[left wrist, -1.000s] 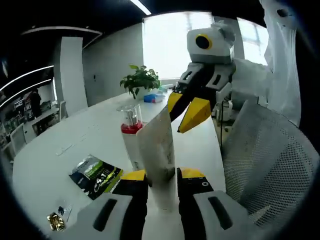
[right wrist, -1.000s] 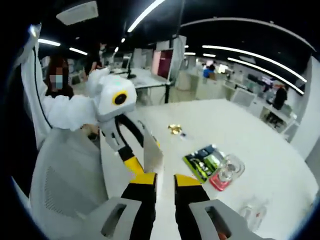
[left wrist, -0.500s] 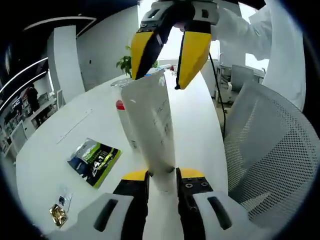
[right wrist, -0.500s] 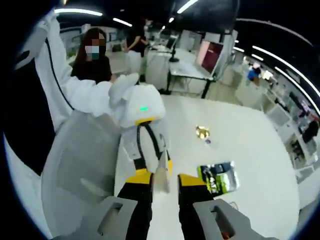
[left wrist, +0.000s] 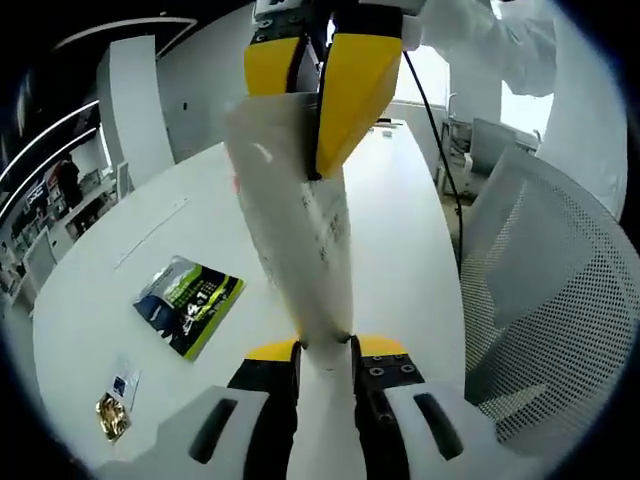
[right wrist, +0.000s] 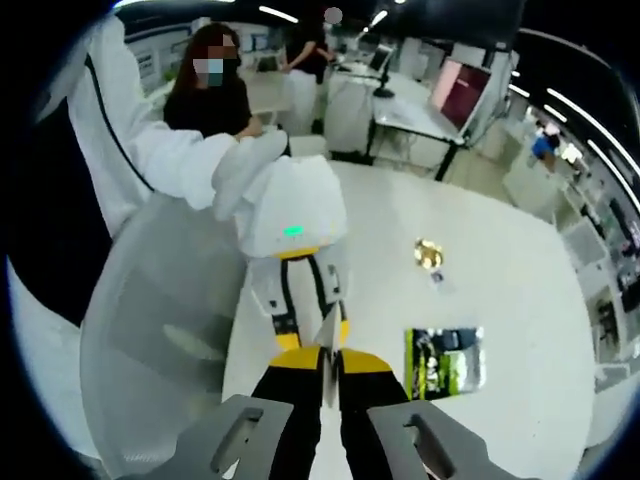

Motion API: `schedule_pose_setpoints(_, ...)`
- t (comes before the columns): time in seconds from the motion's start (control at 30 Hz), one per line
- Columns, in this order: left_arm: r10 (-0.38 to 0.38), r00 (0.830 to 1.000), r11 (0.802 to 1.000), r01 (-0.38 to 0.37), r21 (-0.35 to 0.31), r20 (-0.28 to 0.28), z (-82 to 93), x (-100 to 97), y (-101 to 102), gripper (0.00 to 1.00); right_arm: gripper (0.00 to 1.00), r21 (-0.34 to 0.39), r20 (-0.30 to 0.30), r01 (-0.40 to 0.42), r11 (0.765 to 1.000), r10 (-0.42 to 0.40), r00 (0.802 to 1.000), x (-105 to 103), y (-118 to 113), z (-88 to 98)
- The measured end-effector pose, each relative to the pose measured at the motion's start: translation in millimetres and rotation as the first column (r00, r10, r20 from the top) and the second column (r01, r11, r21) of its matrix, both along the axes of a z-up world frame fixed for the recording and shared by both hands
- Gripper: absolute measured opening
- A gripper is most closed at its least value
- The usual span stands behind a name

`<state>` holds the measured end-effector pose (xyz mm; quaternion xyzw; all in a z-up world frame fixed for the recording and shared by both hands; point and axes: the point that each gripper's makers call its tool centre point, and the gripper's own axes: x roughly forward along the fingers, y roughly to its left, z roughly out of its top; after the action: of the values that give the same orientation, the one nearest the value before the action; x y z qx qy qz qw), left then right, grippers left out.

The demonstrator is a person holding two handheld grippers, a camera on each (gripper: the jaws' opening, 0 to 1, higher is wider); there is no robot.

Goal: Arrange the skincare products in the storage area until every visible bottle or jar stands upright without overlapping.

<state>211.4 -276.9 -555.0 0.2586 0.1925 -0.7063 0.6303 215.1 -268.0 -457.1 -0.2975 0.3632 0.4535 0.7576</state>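
A long white surface [left wrist: 400, 230] runs through an open office with strip lights overhead, a grey mesh chair [left wrist: 540, 300] pulled up at its edge. In the left gripper view, the left gripper [left wrist: 325, 365] rises from the bottom with its yellow-tipped fingers [left wrist: 270, 352] drawn in tight on the lower end of a white skincare tube [left wrist: 300, 240], which stands up from them and leans toward the view's upper left. The right gripper [left wrist: 315, 95] reaches in from the top, its yellow fingers [left wrist: 355, 85] pressed against the tube's wide flat upper end, one on each side, so both grippers hold the same tube above the surface. On the surface to the left lie a green and black packet [left wrist: 188, 305] and, well apart from it near the edge, a small gold-wrapped item [left wrist: 110, 415]. A sliver of something red shows just behind the tube, too hidden to name. In the right gripper view, the right gripper [right wrist: 325, 362] has its fingers nearly together, pinching the thin edge of the tube [right wrist: 325, 335] between them. Just beyond, the left gripper [right wrist: 310, 325] points back toward the camera, its fingers at the tube's far end, held by a white-gloved hand [right wrist: 245, 165] on a white sleeve. The packet [right wrist: 445, 358] lies to the right on the surface [right wrist: 500, 270] and the gold item [right wrist: 430, 252] sits beyond it. The mesh chair [right wrist: 160, 330] is on the left, and people stand among desks behind.
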Motion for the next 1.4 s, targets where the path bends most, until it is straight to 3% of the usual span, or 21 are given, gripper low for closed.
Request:
schedule_pose_setpoints(0.23, 0.083, 0.996, 0.996, -0.084, -0.022, -0.037, -0.6, 15.4, -14.9, 0.16, 0.00, -0.004, 0.000, 0.005, 1.000, -0.005, 1.000, 15.4, -14.3, 0.0)
schedule_pose_setpoints(0.7, 0.138, 0.990, 0.990, -0.139, -0.022, -0.032, -5.5, 43.5, -33.2, 0.14, 0.00, 0.004, 0.002, 0.022, 1.000, -0.022, 1.000, 42.4, -38.2, -0.1)
schedule_pose_setpoints(1.4, 0.196, 0.980, 0.979, -0.197, -0.043, -0.033, -3.7, 53.6, -53.4, 0.13, 0.00, 0.039, -0.001, -0.026, 0.999, 0.026, 1.000, 55.7, -58.4, 1.0)
